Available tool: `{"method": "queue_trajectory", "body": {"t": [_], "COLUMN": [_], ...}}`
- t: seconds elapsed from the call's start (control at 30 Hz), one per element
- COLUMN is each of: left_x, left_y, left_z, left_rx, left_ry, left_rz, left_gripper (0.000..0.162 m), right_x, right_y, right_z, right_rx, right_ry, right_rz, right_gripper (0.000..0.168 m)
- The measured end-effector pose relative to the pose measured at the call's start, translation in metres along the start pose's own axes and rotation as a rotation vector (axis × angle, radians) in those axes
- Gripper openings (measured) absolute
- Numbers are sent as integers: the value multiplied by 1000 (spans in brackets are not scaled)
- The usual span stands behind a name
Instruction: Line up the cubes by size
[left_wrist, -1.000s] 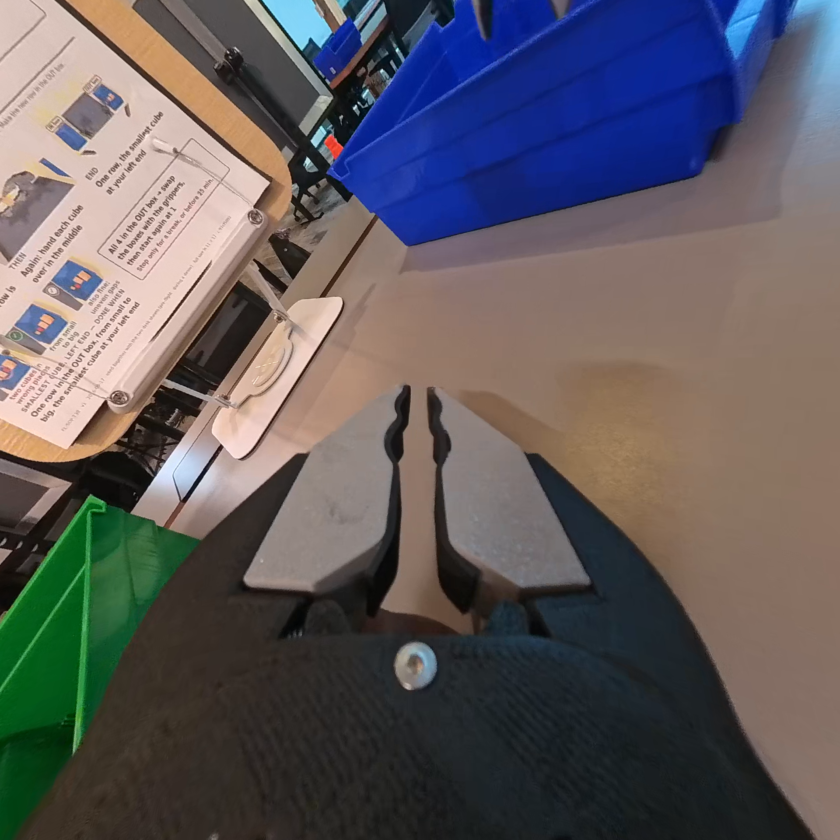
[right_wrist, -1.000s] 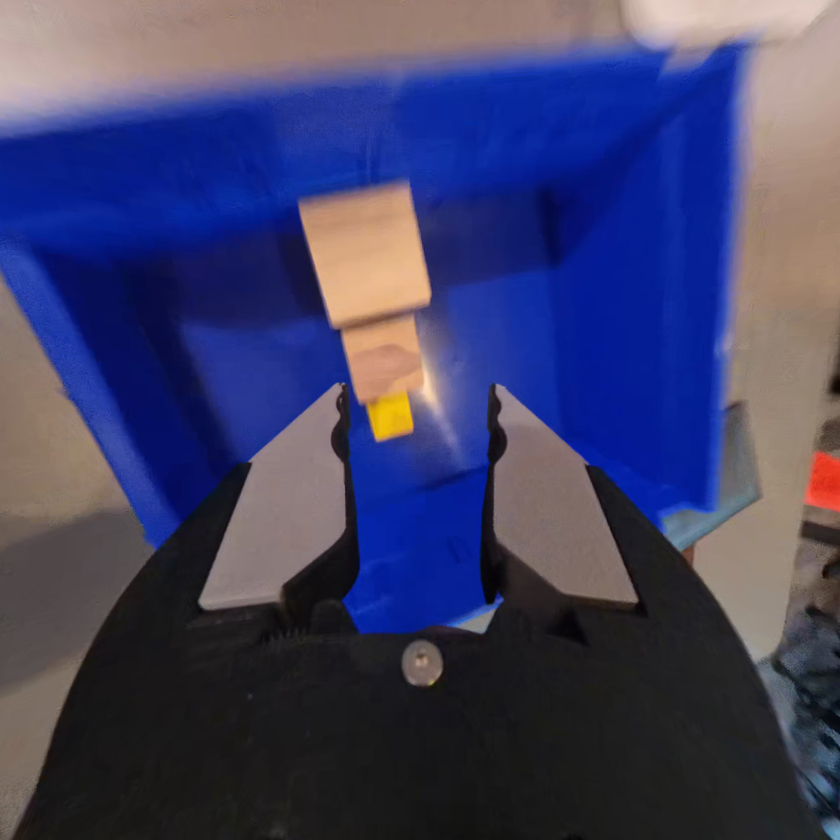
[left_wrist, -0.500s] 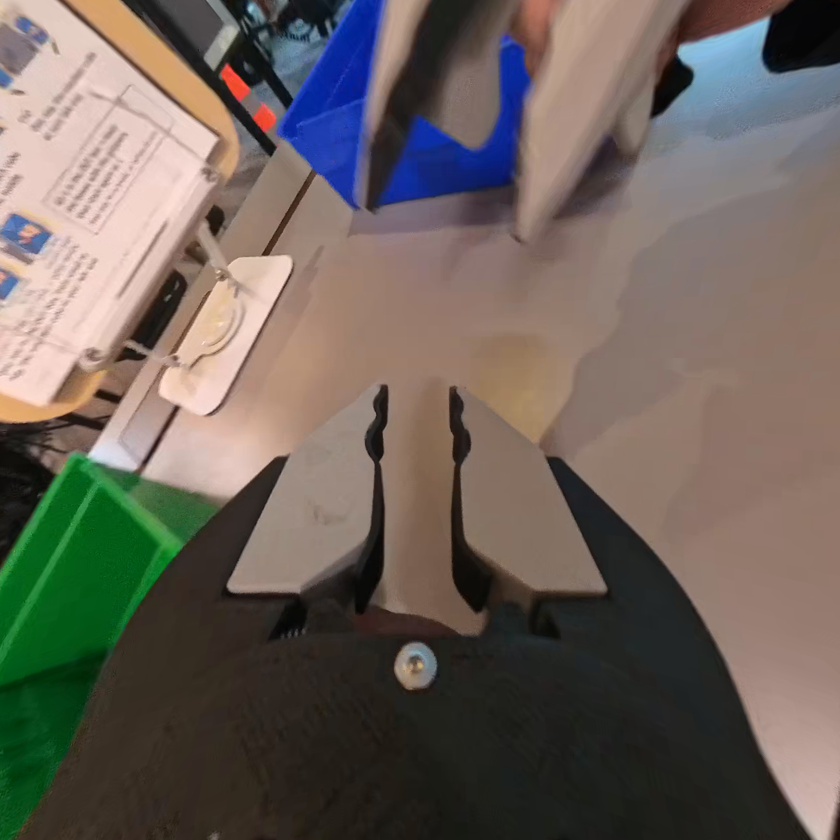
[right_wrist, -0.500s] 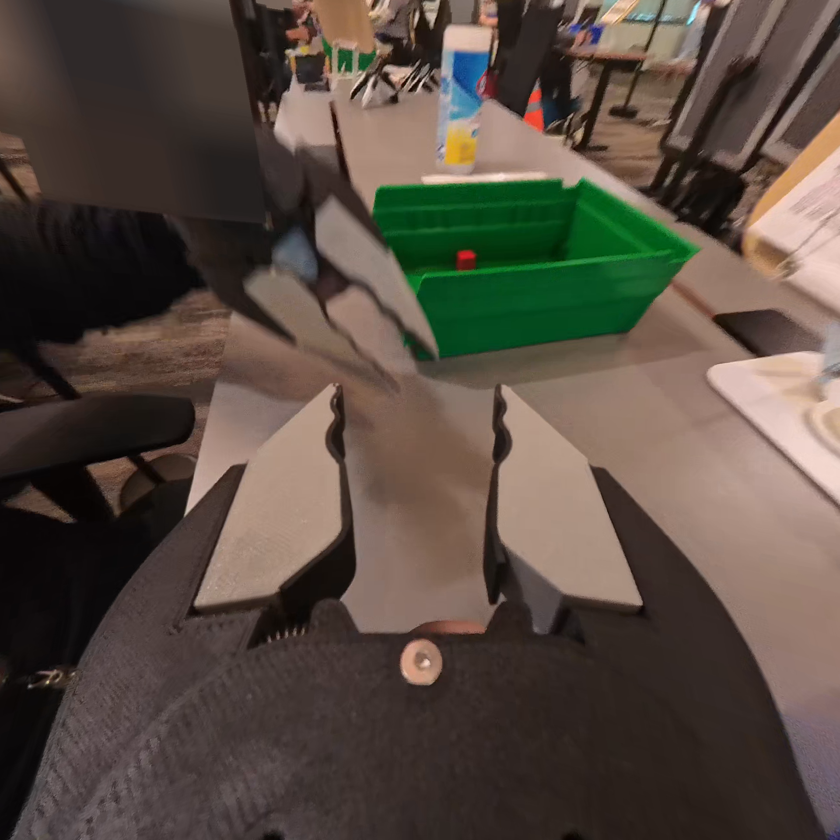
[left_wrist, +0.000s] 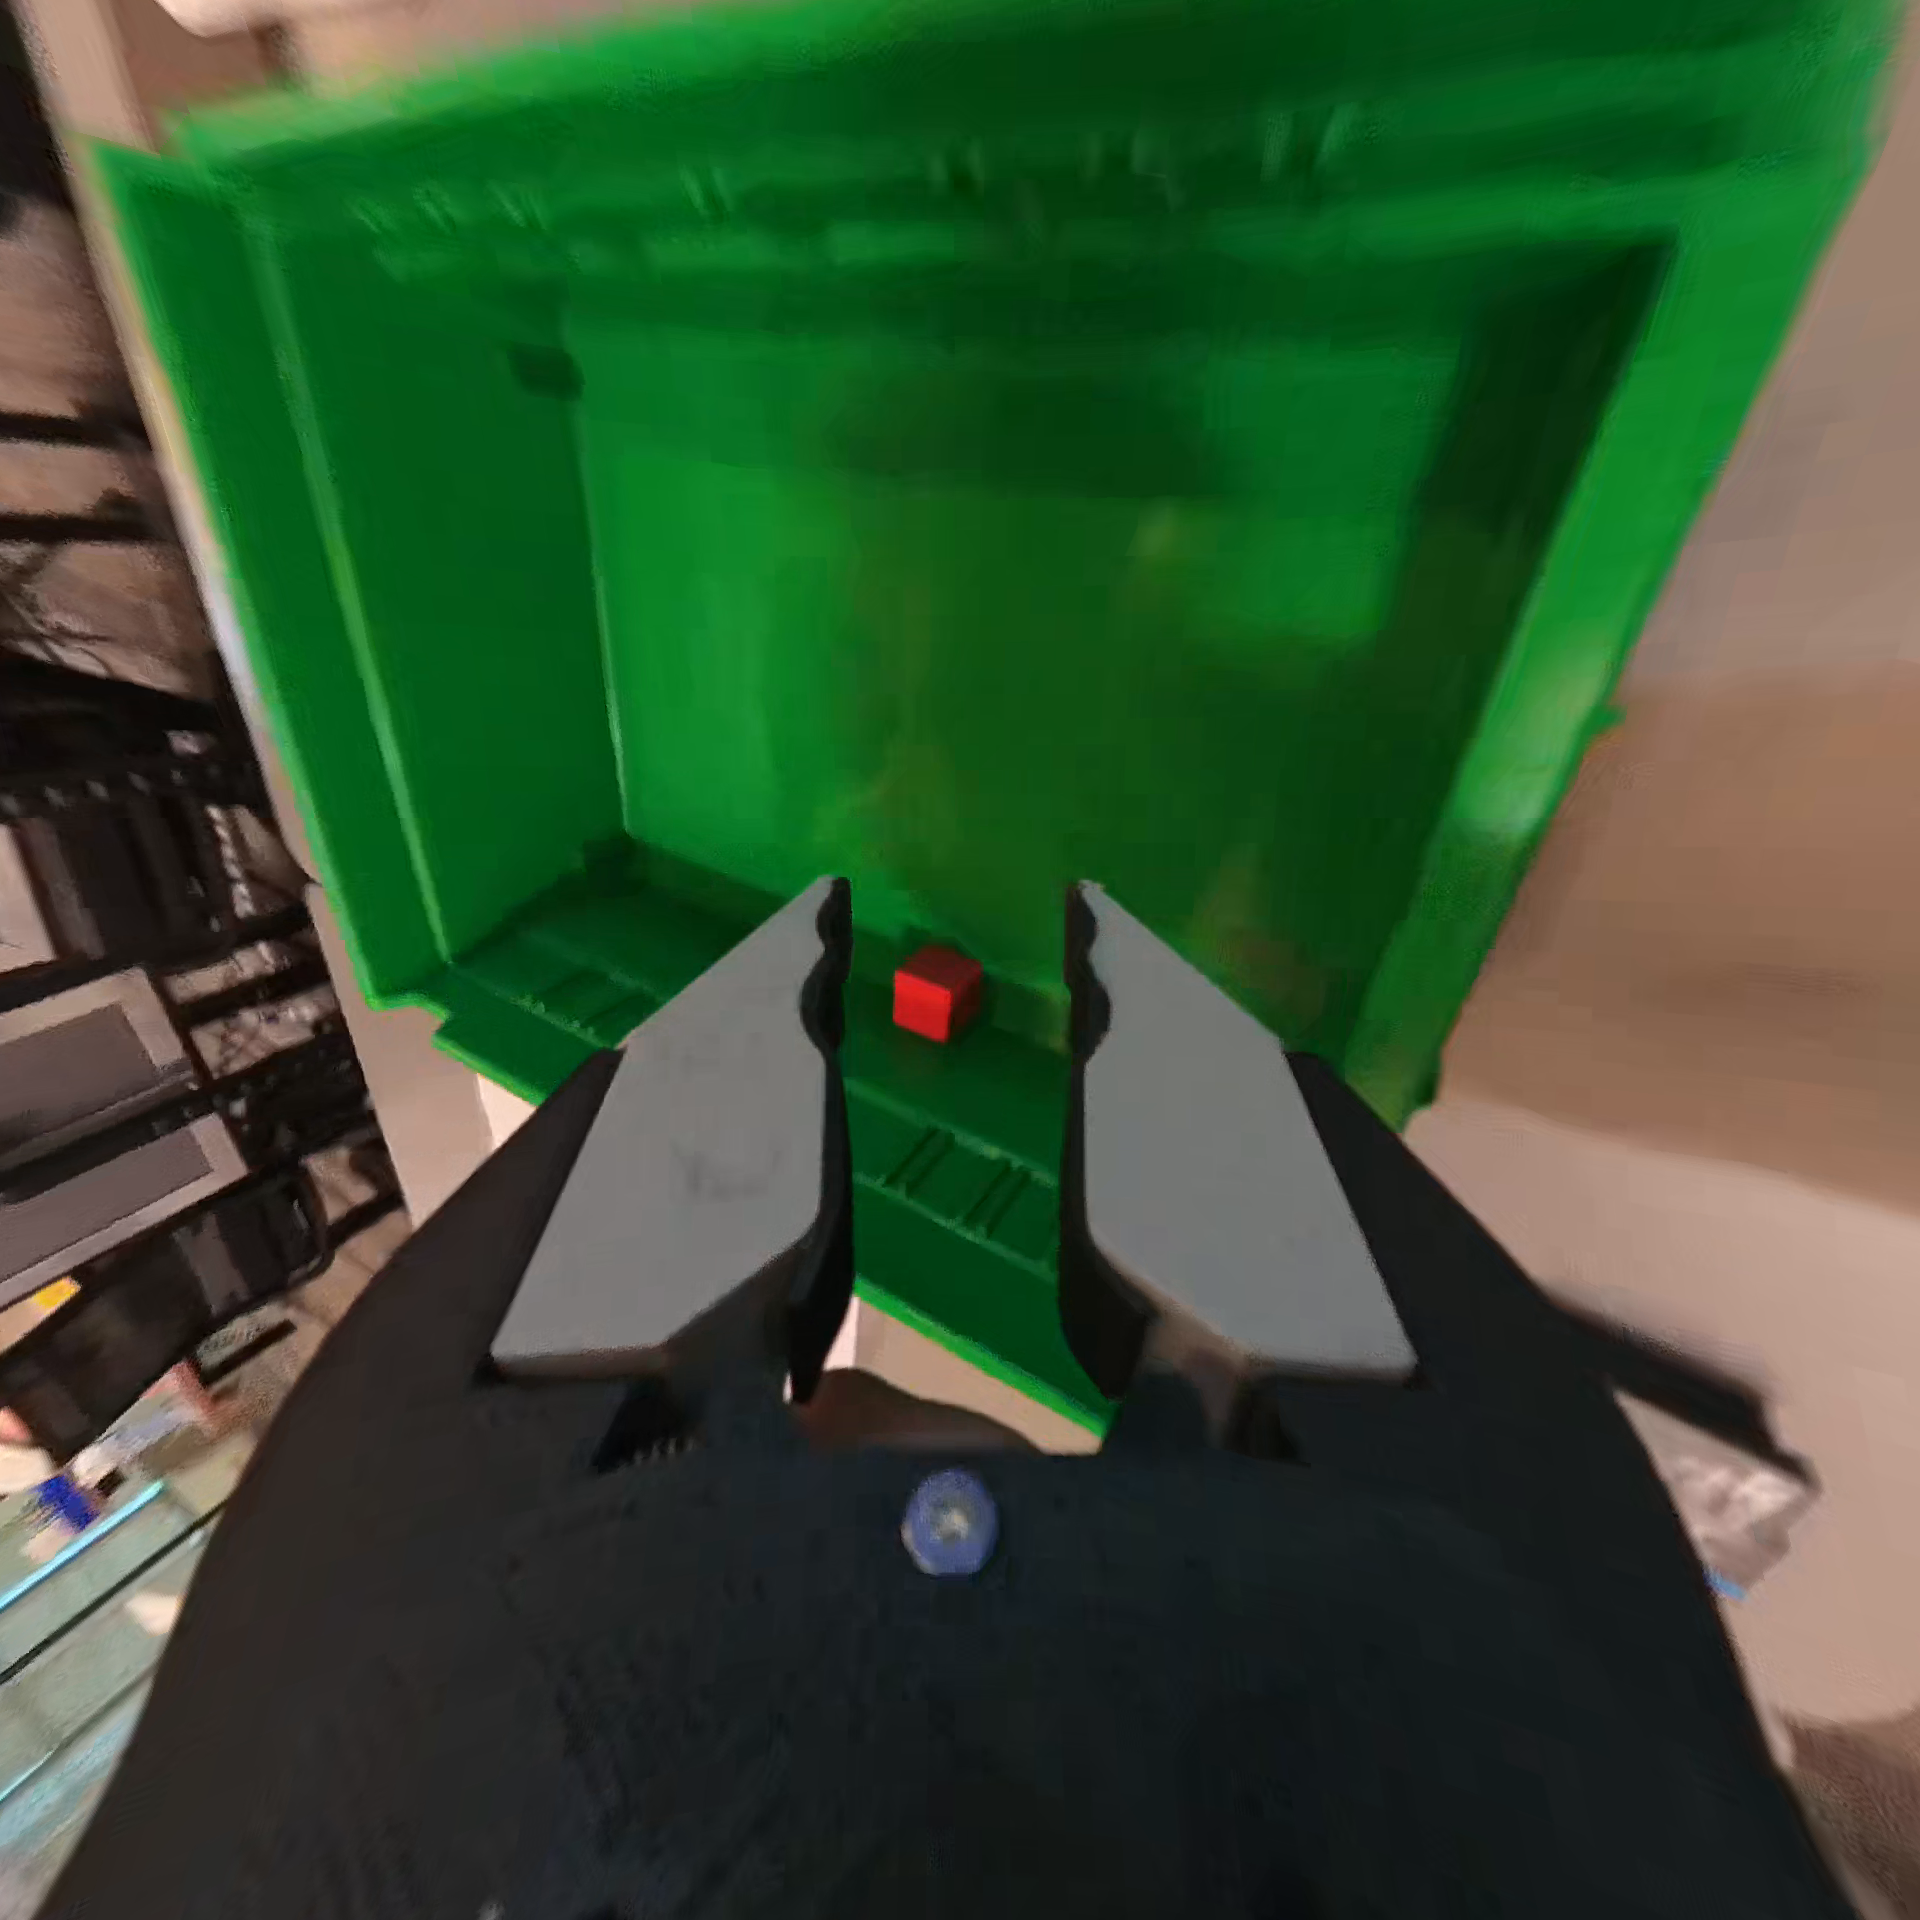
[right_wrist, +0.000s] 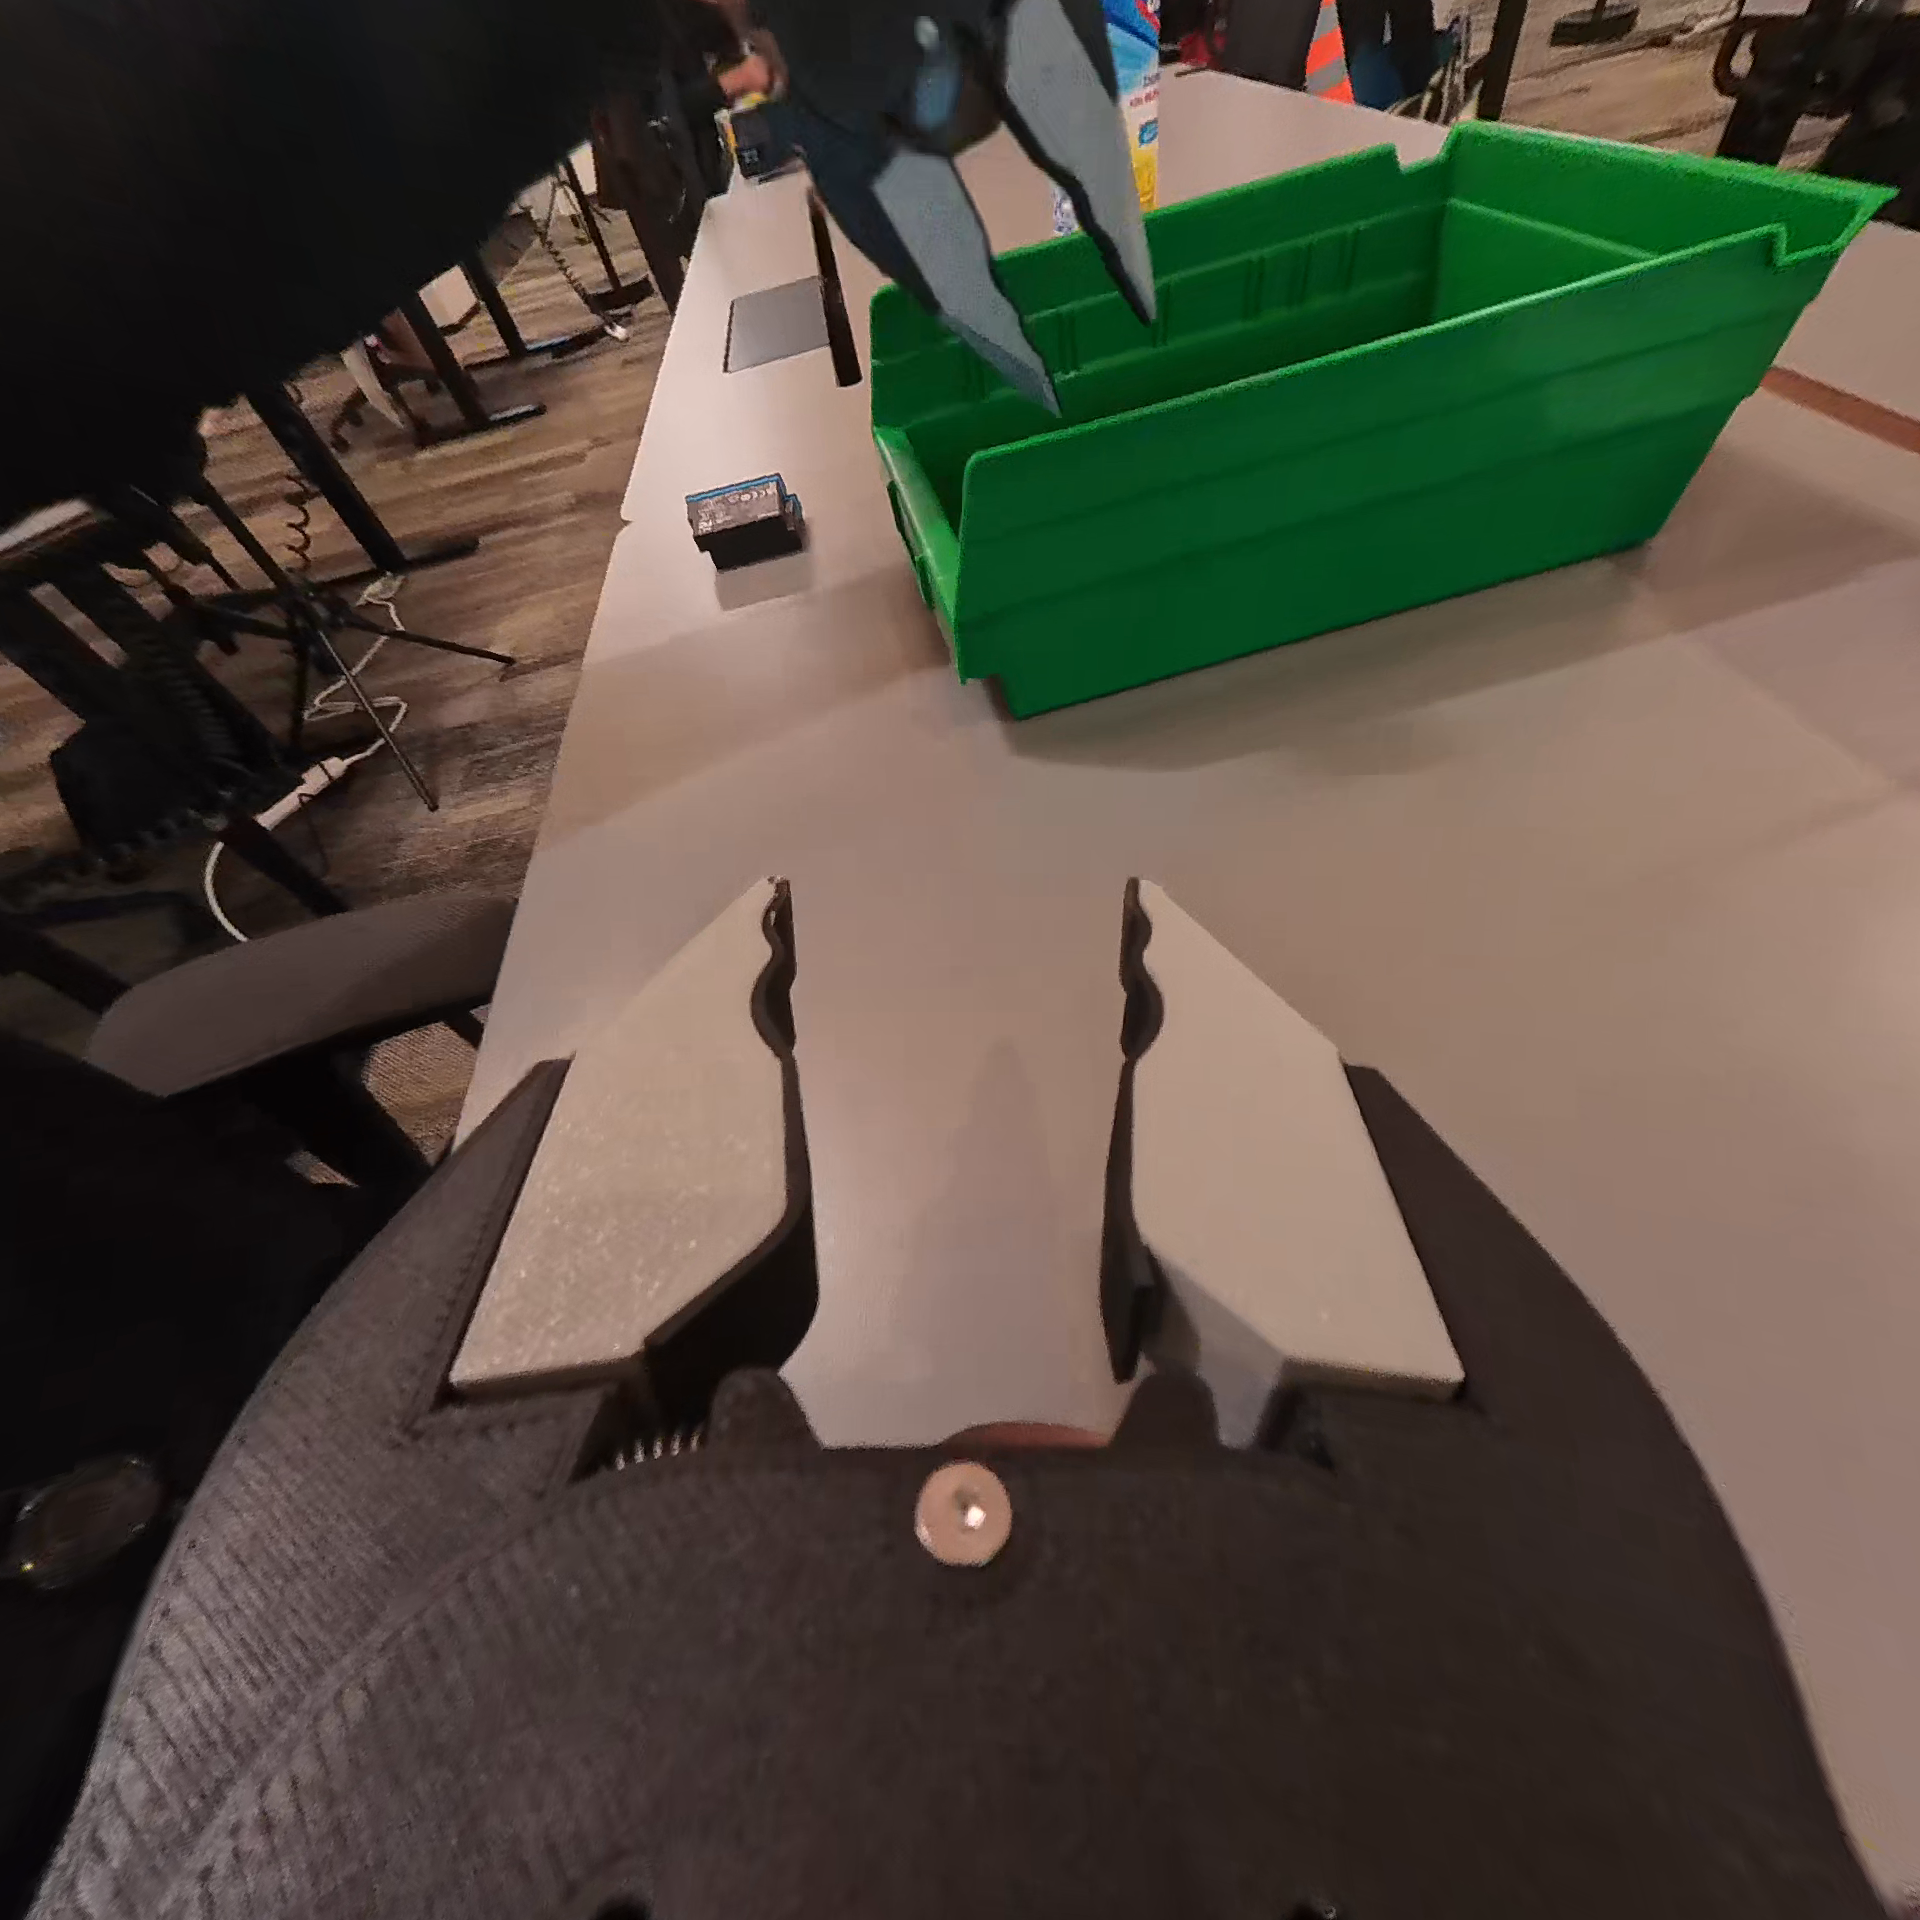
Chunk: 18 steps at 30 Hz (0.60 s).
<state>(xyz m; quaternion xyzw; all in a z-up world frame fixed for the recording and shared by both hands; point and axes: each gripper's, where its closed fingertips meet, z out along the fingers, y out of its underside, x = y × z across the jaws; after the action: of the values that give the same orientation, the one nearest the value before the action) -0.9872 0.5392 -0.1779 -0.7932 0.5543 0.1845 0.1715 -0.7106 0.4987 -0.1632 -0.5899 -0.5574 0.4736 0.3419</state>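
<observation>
A small red cube (left_wrist: 935, 990) lies on the floor of the green bin (left_wrist: 436, 582), near its front wall. My left gripper (left_wrist: 954, 902) is open and empty, held above the bin and looking down, with the cube showing between its fingers. In the right wrist view the left gripper (right_wrist: 1101, 358) hangs over the near end of the green bin (right_wrist: 1351, 499). My right gripper (right_wrist: 954, 902) is open and empty, low over the grey table (right_wrist: 1455, 883), well short of the bin. The other cubes are out of view.
A small black box (right_wrist: 746, 525) lies on the table left of the green bin. The table's left edge (right_wrist: 582, 727) drops to a floor with cables and chair legs. A grey chair seat (right_wrist: 281, 987) sits beside the table edge.
My left gripper swung from the table to above the green bin and opened wider. My right gripper turned from the blue bin to face the green bin, staying open.
</observation>
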Motion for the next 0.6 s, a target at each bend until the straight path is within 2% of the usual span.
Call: {"method": "queue_trajectory", "body": {"t": [0.13, 0.27, 0.4, 0.6], "left_x": [-1, -2, -4, -9], "left_y": [37, 50, 62, 70], "left_z": [40, 64, 73, 74], "left_rx": [-232, -328, -412, -489], "left_ry": [89, 121, 155, 186], "left_rz": [46, 94, 138, 155], "left_gripper": [46, 48, 43, 49], "right_x": [-5, -6, -11, -12], "right_y": [8, 13, 12, 13], "right_z": [4, 7, 6, 6], "right_rx": [-39, -66, -64, -74], "right_ry": [-44, -43, -66, -76], "right_rz": [37, 15, 18, 17], "right_gripper": [57, 58, 58, 58]}}
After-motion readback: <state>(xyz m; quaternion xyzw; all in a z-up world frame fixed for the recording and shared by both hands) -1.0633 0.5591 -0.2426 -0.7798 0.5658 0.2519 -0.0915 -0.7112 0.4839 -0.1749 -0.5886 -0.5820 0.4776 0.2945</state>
